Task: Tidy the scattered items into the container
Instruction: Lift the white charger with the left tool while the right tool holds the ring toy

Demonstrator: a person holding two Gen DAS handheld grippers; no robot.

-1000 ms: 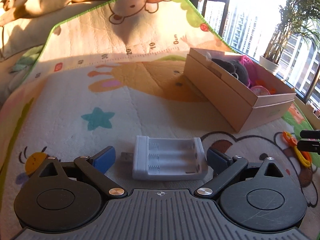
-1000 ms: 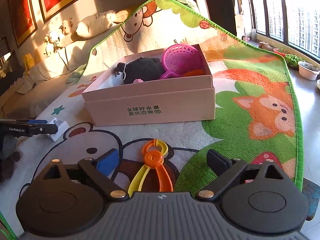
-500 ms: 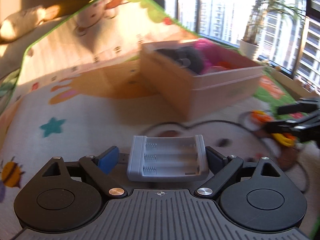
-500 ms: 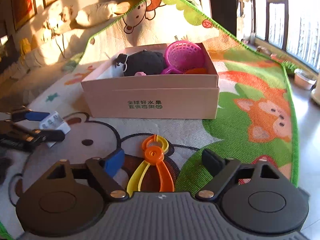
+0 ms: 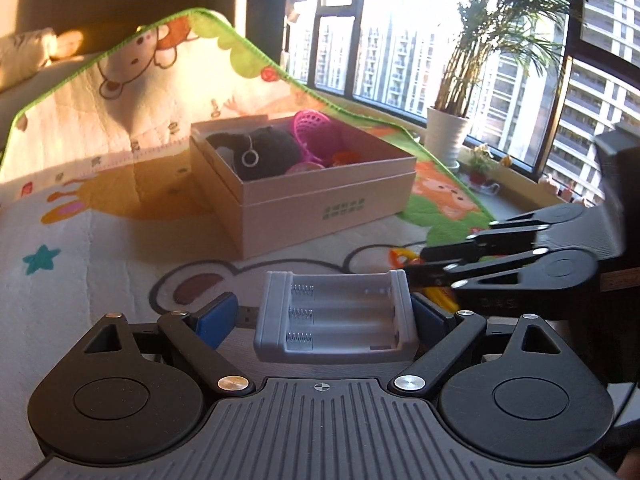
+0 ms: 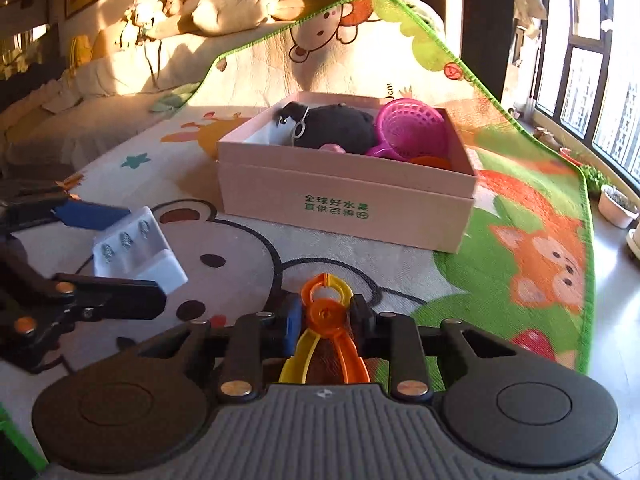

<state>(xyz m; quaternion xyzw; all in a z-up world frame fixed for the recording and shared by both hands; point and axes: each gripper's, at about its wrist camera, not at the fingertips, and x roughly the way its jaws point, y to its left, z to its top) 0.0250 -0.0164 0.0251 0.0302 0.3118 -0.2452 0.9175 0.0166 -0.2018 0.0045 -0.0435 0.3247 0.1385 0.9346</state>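
1. Battery holder (image 5: pixel 336 320): hard plastic, light and rigid, with smooth walls. Judged slippery, so it is best clamped across its two short ends. It sits off the play mat (image 5: pixel 80 240), with the box (image 5: pixel 320 208) at twelve o'clock.
2. Left gripper (image 5: pixel 320 314): the jaws are spread wide and have just closed in a little onto the holder. The pad at three o'clock bears on one short end. The blue pad (image 5: pixel 216 316) at nine o'clock meets the small plug sticking out of the other end. Judged a grip.
3. Toy tongs (image 6: pixel 325 312): thin orange and yellow plastic, very light and springy at the arms. The round hinge is judged the firmest place to hold. The box lies at twelve o'clock.
4. Right gripper (image 6: pixel 326 318): the jaws have just been closing and are now nearly together, pinching the tongs at the hinge.
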